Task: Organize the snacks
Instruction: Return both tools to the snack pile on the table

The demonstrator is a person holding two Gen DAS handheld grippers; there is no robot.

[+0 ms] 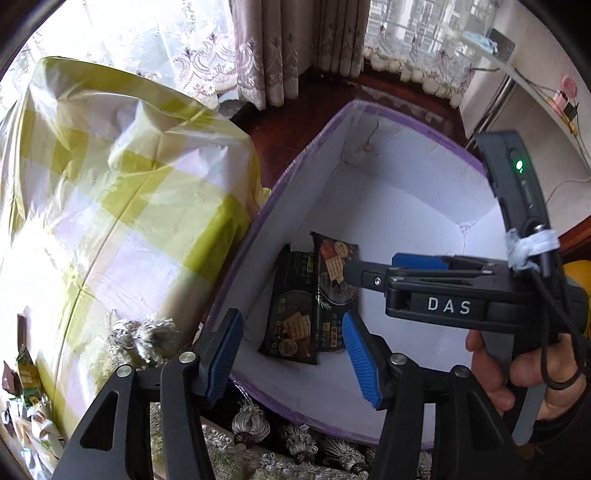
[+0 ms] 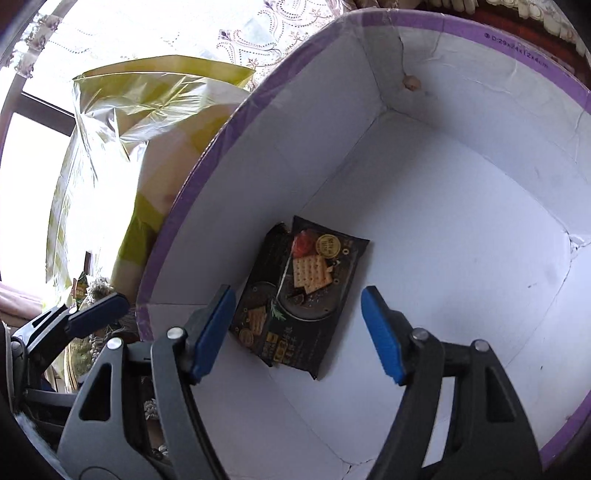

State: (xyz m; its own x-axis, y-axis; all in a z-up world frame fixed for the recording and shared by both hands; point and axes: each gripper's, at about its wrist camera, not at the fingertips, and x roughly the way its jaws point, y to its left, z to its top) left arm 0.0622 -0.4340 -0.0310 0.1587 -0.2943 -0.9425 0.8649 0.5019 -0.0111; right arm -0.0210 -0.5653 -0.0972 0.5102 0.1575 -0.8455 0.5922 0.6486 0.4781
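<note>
Lace curtains point(image 1: 155, 48) and a bright window sit behind a surface covered in a tasselled cloth point(image 1: 258, 439), where I have a white box with a purple rim point(image 2: 480, 27) standing just beside a big yellow-and-white checked bag point(image 1: 110, 192). Inside the box, close to its left wall, lie 2 dark cracker packets point(image 2: 306, 291), one partly overlapping the other, both flat on the box floor. More small snack packs point(image 1: 22, 373) show at the far left of the left wrist view, outside the box beside the bag.

My left tool point(image 1: 291, 354) hangs over the box's near edge with its blue pads spread and nothing between them. My right tool point(image 2: 299, 332) points down into the box above the packets, pads also spread wide and clear of the wrappers; in the left view it reaches in from the right, with my hand point(image 1: 517, 369) on its grip.

I judge both packets as already placed, so the next pick would come from the loose packs by the bag. These packs look light, with thin, slick, crinkly film over brittle crackers, so I would pinch gently across the short width near the middle, or at a crimped end seal, and avoid squeezing hard enough to crack what is inside
</note>
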